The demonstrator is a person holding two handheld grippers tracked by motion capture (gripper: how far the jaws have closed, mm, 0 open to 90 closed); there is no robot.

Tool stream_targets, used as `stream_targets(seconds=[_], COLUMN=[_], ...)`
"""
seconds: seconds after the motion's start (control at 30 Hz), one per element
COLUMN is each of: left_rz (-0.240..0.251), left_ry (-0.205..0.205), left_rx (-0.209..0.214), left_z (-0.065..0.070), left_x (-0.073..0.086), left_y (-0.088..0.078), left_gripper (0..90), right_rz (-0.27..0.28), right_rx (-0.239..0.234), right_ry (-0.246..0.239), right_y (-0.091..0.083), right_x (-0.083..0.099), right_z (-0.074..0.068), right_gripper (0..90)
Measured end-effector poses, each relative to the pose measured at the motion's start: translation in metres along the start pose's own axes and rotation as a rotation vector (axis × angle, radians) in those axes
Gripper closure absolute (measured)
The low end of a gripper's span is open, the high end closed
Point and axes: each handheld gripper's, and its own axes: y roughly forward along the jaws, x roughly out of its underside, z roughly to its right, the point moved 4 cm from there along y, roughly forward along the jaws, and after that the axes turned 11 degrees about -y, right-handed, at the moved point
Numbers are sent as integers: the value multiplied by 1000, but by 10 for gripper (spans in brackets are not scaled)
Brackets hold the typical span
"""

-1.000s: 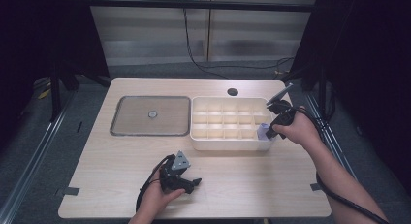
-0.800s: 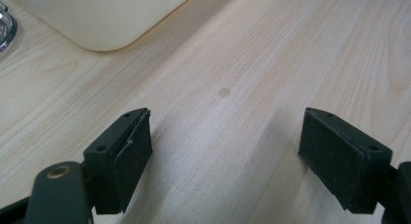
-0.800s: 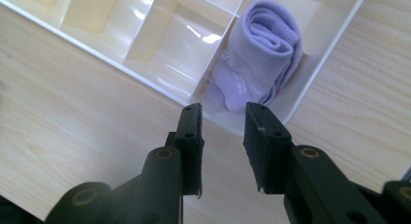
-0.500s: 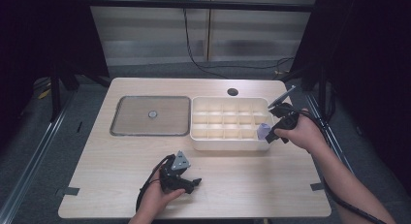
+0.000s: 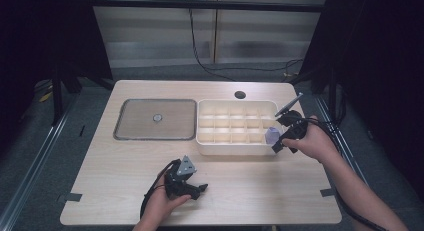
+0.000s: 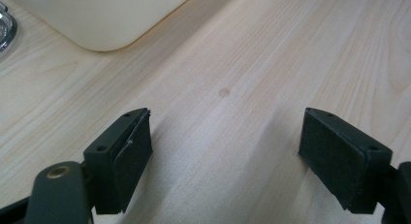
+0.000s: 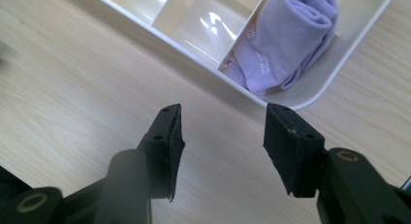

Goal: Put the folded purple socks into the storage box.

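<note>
Sitting in the near right corner compartment of the white tray (image 5: 235,150) is the lilac sock (image 5: 271,136), rolled up and leaning against a divider, its top poking above the rim. The right claw (image 5: 280,143) is hovering just outside that corner, over the bare surface (image 5: 260,186), and its jaws have just been opening, with nothing between them now. In the right gripper view the sock (image 7: 286,40) is resting inside the tray (image 7: 310,100) just beyond the two spread pads, apart from them. Down at the near edge, the left claw (image 5: 200,190) is lying low on the surface in the person's hand, jaws standing wide apart and gripping nothing; in the left gripper view plain wood is showing between the pads, with a rounded tray corner (image 6: 104,37) farther off. A grey lid (image 5: 155,120) is lying flat to the left of the tray, just beside it.
</note>
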Motion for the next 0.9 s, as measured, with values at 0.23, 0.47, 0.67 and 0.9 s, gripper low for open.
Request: stream_targets(seconds=[0.23,0.47,0.67,0.9], left_rz=[0,1,-9,-9], left_ry=[0,-3,6,5], left_rx=[0,0,0,1], left_z=[0,0,0,0], left_x=[0,0,0,0], left_y=[0,0,0,-1], left_gripper=[188,188,188,188], right_rz=[25,44,81,109], right_rx=[-5,-20,-35,-58], right_ry=[-24,-44,-65,-68], right_y=[4,9,12,22], right_x=[5,13,19,25], right_z=[-4,-8,-13,-19], right_gripper=[437,406,383,373])
